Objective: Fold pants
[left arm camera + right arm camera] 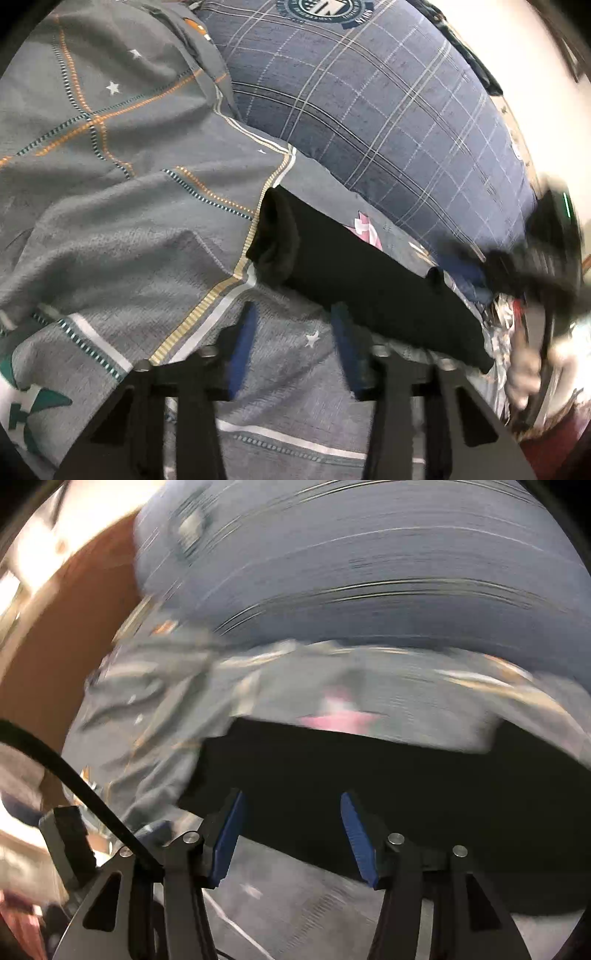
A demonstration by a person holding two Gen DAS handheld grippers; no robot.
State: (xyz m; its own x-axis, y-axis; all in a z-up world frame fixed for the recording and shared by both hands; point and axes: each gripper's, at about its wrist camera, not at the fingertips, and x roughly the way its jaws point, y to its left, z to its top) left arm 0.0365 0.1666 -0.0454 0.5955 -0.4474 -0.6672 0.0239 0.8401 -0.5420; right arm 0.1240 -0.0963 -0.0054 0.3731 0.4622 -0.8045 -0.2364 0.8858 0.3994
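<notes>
The black pants (354,273) lie folded into a long band on the grey patterned bedsheet (129,206), running from centre to lower right in the left wrist view. My left gripper (295,317) hovers just short of their near edge, jaws apart with only sheet between the blue pads (242,350). The other gripper (546,258) shows as a dark blur at the right edge. In the right wrist view, heavily blurred, the black pants (388,775) fill the middle. My right gripper (291,805) stands over their near edge, jaws apart, nothing pinched.
A blue plaid pillow (369,110) lies behind the pants. A pink print (365,229) marks the sheet beside them. Crumpled clothes (502,321) pile at the right. A brown wooden board (66,635) and a black cable (74,782) show at the left of the right wrist view.
</notes>
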